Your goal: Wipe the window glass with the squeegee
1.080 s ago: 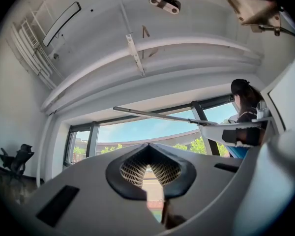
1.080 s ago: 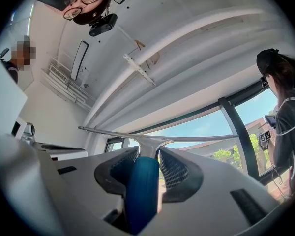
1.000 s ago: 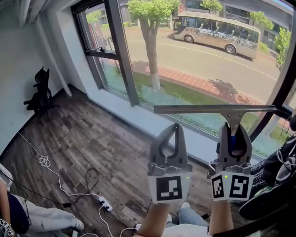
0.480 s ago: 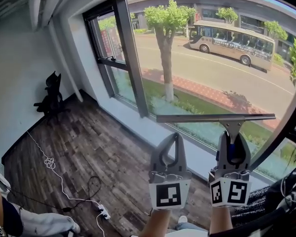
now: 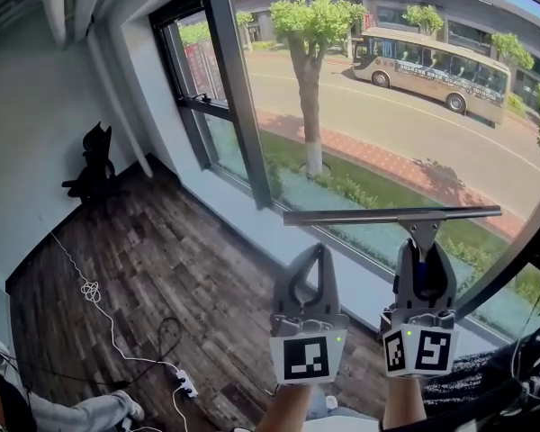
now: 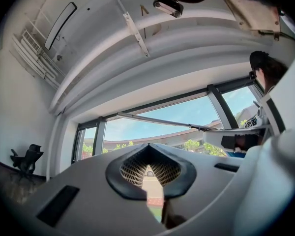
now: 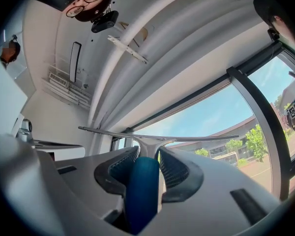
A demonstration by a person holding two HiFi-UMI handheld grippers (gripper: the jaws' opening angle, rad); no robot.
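Right gripper (image 5: 425,252) pinches squeegee (image 5: 391,214) by blue handle. Blade level, low before glass (image 5: 387,115). Left gripper (image 5: 319,255) just beside, fingers pressed together, empty. Much glass above blade. Frame (image 5: 238,97) well left.

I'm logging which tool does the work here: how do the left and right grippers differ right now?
The right gripper is clamped on the squeegee by its blue handle, while the left gripper has its jaws together on nothing. The right gripper holds the blade level in front of the window glass; the left gripper only stands beside it, idle. Both point up towards the window at about the same height.
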